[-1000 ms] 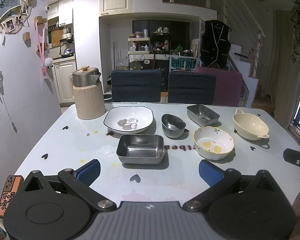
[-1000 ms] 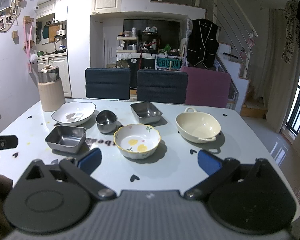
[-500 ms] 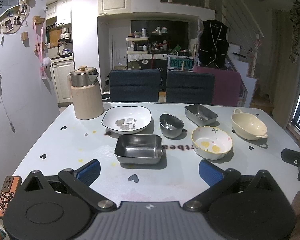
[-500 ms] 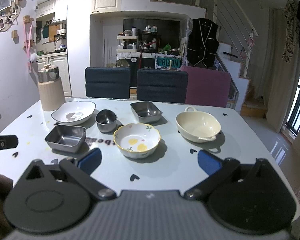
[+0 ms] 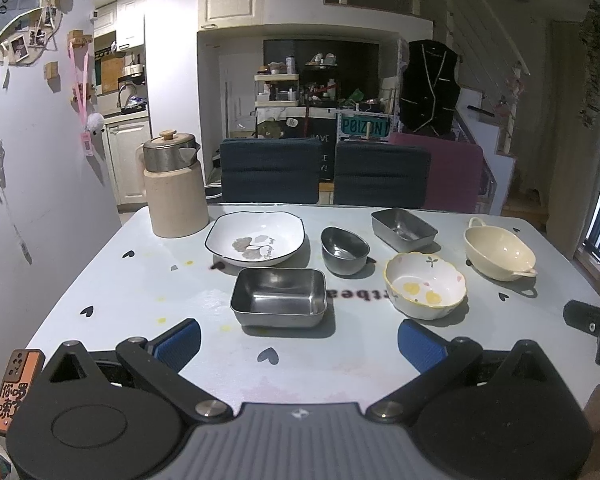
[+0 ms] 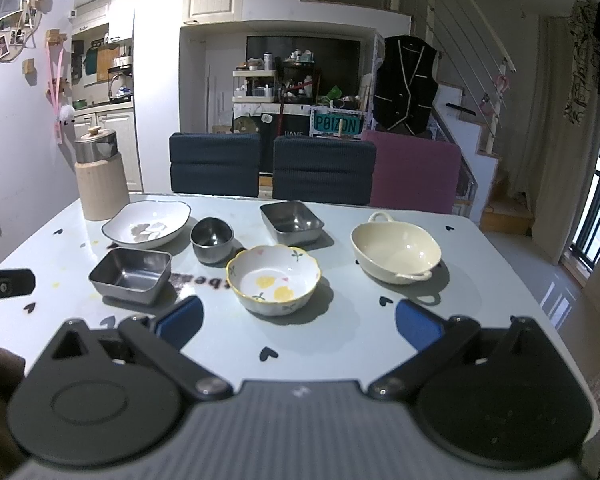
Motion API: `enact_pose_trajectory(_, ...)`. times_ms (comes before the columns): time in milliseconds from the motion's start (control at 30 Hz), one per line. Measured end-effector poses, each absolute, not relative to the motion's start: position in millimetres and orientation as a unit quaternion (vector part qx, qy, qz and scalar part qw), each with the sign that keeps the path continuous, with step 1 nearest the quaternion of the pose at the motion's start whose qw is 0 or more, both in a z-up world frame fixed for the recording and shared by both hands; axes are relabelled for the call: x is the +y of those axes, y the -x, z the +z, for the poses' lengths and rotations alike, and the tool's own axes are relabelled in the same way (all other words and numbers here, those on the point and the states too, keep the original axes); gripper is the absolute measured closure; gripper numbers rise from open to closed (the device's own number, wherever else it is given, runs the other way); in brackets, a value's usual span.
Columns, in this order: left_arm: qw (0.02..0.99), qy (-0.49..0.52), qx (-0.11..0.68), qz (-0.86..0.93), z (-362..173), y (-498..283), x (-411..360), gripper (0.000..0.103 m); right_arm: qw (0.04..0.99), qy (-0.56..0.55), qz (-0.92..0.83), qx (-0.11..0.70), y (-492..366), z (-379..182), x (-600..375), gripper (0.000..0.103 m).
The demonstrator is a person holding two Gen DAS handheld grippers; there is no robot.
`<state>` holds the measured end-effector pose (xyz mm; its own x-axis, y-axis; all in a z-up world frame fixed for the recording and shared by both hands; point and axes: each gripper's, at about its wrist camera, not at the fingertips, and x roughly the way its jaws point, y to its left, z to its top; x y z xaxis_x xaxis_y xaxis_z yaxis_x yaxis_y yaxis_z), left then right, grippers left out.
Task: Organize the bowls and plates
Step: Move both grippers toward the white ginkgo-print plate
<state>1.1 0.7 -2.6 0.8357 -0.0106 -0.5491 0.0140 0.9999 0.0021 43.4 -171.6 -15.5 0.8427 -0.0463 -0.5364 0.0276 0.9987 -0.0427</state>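
Note:
Six dishes stand on the pale table (image 5: 132,292): a white plate with a leaf print (image 5: 255,239), a near steel tray (image 5: 279,297), a round steel bowl (image 5: 344,249), a far steel tray (image 5: 403,229), a flowered bowl with a yellow rim (image 5: 425,285) and a cream bowl with handles (image 5: 498,249). My left gripper (image 5: 299,343) stands open just in front of the near steel tray, holding nothing. My right gripper (image 6: 299,324) stands open in front of the flowered bowl (image 6: 273,280), also holding nothing. The cream bowl (image 6: 395,248) lies to its right.
A beige jug with a steel lid (image 5: 175,192) stands at the table's back left. Three chairs (image 5: 380,174) line the far edge. A phone in an orange case (image 5: 15,388) lies at the near left corner. The wall runs along the left side.
The left wrist view has shifted very slightly, with the dishes drifting a little left. The right gripper has stayed still. Both grippers remain open.

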Motion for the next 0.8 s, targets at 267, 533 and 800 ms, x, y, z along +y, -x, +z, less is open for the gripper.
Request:
enact_pose_trajectory(267,0.956,0.001,0.294,0.009,-1.4,-12.7,6.0,0.0,0.956,0.017,-0.025,0.292,-52.2,-14.7,-170.2,0.0)
enact_pose_trajectory(533,0.953,0.022,0.303,0.017,8.4,-46.8,20.6,0.0,0.957,0.015,-0.006,0.291,-80.6,-9.4,-165.9,0.0)
enact_pose_trajectory(800,0.947,0.036,0.318,0.024,17.8,-106.8,42.0,0.0,0.959,0.009,0.046,0.28,-137.3,6.3,-161.2,0.0)
